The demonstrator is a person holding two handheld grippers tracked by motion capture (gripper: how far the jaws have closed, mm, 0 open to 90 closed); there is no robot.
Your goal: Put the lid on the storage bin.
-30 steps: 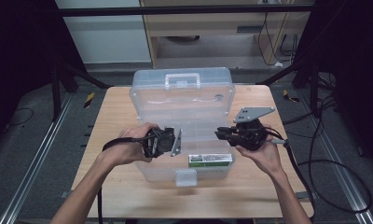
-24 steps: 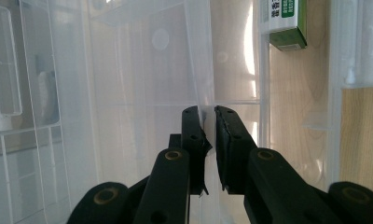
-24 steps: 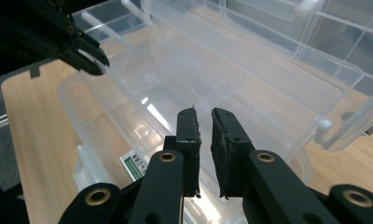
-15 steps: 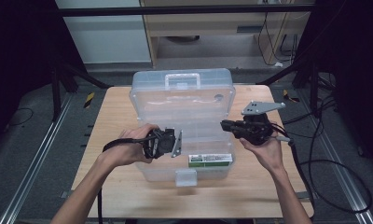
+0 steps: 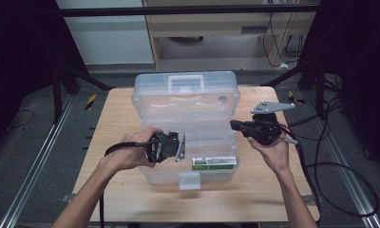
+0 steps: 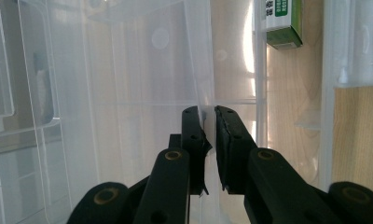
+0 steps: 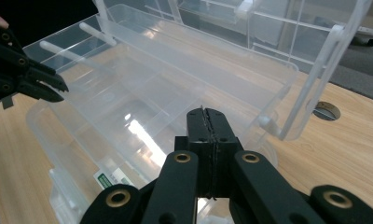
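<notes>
The left gripper (image 6: 207, 116) pinches one thin clear wall of the tray (image 6: 128, 84) between its jaws. The right gripper (image 7: 207, 114) has just been closing and its jaws now meet on nothing, just off the box's (image 5: 185, 95) right side. One clear box (lid up) sits mid-table (image 5: 121, 199), reaching its far edge, with one green carton (image 5: 214, 162) in its near right corner.

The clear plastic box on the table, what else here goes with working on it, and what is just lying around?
In the job:
- clear plastic box, lid open
- left gripper, pinching a thin wall of the box
- right gripper, shut, empty, at the box's right side
- green and white carton inside the box

Lying about:
- loose cables
- cabinet behind
</notes>
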